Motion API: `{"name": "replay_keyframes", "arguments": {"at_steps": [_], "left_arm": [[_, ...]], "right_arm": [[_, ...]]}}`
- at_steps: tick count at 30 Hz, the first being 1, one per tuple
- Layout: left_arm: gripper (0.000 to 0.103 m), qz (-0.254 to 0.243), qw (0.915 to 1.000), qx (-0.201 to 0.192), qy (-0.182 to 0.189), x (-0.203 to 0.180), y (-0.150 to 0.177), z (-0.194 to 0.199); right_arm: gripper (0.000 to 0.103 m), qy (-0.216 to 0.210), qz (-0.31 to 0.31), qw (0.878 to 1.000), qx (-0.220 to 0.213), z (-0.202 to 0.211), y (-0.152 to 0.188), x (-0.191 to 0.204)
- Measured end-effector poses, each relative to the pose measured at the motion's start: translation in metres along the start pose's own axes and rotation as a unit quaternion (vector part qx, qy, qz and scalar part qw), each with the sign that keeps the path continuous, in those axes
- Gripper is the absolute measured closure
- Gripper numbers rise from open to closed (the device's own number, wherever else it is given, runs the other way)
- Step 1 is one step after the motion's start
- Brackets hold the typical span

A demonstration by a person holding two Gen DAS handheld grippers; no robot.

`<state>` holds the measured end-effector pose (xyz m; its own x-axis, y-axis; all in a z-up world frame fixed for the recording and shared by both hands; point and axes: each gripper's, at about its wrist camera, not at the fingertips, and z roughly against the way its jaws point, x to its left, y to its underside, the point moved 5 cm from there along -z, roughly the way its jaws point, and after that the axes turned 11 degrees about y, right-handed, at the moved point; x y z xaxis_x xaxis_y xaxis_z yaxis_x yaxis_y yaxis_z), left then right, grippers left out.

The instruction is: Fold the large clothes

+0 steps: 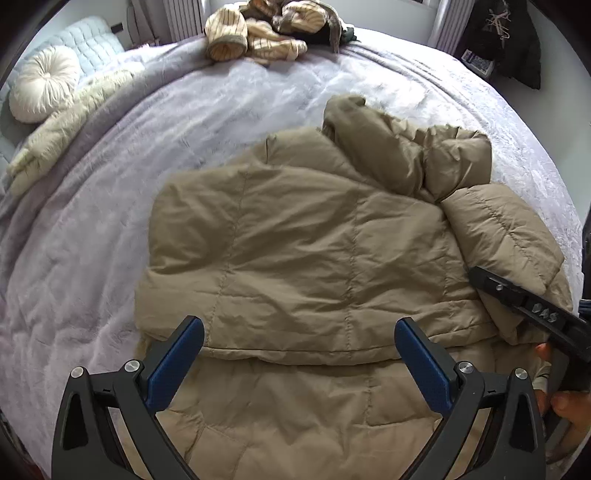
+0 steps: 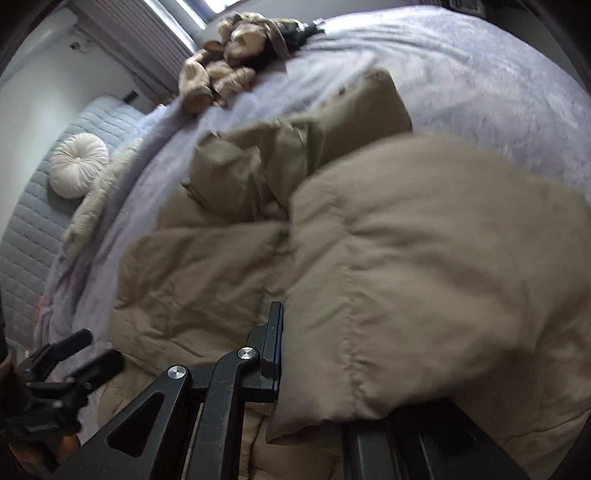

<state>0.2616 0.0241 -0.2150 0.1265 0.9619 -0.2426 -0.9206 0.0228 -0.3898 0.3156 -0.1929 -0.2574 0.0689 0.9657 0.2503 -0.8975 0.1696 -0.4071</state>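
The puffy tan jacket (image 1: 295, 236) lies on the near half of the bed (image 1: 110, 229), with its bottom hem at the near edge and its hood end pointing toward the far side. One part is already folded over the rest, and a fat sleeve (image 2: 424, 280) is being lifted across the middle. What could go wrong is that the sleeve slips out. The cloth is smooth and full of air, so it may slide from a weak pinch, or puff back open once it is let go, and the fold would flop apart. A hard tug could also drag the whole jacket crooked. The right gripper (image 2: 314, 373) seems to be shut on a thick bunch of the sleeve, but only one finger shows clearly and the picture is blurry, so I cannot be sure how tight the hold is. It reaches in from the right, low over the jacket, tipped on its side. The left gripper (image 1: 299, 360) hangs over the near hem with its blue pads (image 1: 173, 365) wide apart, holding nothing, pointing straight toward the far side. A pile of striped clothes (image 1: 258, 33) sits at the far edge.
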Motion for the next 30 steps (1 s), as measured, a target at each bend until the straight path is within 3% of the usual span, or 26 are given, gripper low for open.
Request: {"name": "replay_keyframes", "arguments": {"at_steps": [2, 4, 5, 6, 9, 12, 13, 14, 15, 16, 18, 21, 24, 27, 30], "left_arm": [[0.0, 0.003, 0.9999, 0.011, 0.008, 0.0, 0.003, -0.008], [0.0, 0.005, 0.9997, 0.012, 0.019, -0.001, 0.003, -0.011], [0.0, 0.004, 0.9997, 0.011, 0.023, -0.001, 0.001, -0.011], [0.0, 0.002, 0.9996, 0.007, 0.029, -0.001, -0.001, -0.011], [0.0, 0.0, 0.999, -0.003, 0.045, -0.002, -0.008, -0.01], [0.0, 0.011, 0.9973, 0.0, 0.073, 0.002, -0.014, -0.014], [0.0, 0.016, 0.9965, 0.004, 0.082, 0.003, -0.014, -0.015], [0.0, 0.025, 0.9951, 0.008, 0.095, 0.006, -0.015, -0.017], [0.0, 0.031, 0.9939, 0.009, 0.106, 0.008, -0.015, -0.017], [0.0, 0.041, 0.9911, 0.009, 0.127, 0.012, -0.017, -0.017], [0.0, 0.052, 0.9861, 0.005, 0.158, 0.014, -0.018, -0.012], [0.0, 0.079, 0.9732, -0.002, 0.216, 0.025, -0.022, -0.003], [0.0, 0.106, 0.963, -0.003, 0.248, 0.036, -0.027, 0.001], [0.0, 0.118, 0.9591, -0.005, 0.257, 0.044, -0.029, 0.004], [0.0, 0.125, 0.9506, 0.0, 0.284, 0.044, -0.029, 0.004]], "right_arm": [[0.086, -0.006, -0.028, 1.0, 0.013, 0.002, 0.005, -0.008], [0.061, -0.021, -0.054, 0.998, 0.018, 0.01, 0.004, -0.014], [0.042, -0.033, -0.072, 0.997, 0.015, 0.018, 0.003, -0.019], [0.036, -0.041, -0.085, 0.996, 0.011, 0.028, 0.003, -0.024], [0.036, -0.065, -0.147, 0.987, -0.012, 0.056, 0.006, -0.046], [0.04, -0.07, -0.235, 0.969, -0.027, 0.063, 0.004, -0.076], [0.048, -0.07, -0.254, 0.964, -0.03, 0.063, 0.002, -0.082], [0.078, -0.068, -0.267, 0.961, -0.032, 0.062, -0.001, -0.087], [0.091, -0.065, -0.274, 0.959, -0.033, 0.061, -0.005, -0.09], [0.091, -0.065, -0.269, 0.96, -0.038, 0.061, -0.01, -0.088], [0.091, -0.064, -0.237, 0.968, -0.052, 0.069, -0.017, -0.078], [0.091, -0.068, -0.141, 0.985, -0.069, 0.073, -0.031, -0.03], [0.091, -0.07, -0.059, 0.993, -0.069, 0.071, -0.029, 0.016], [0.087, -0.055, 0.027, 0.997, -0.049, 0.059, -0.013, 0.063], [0.081, -0.035, 0.079, 0.996, 0.004, 0.033, 0.007, 0.092]]}}
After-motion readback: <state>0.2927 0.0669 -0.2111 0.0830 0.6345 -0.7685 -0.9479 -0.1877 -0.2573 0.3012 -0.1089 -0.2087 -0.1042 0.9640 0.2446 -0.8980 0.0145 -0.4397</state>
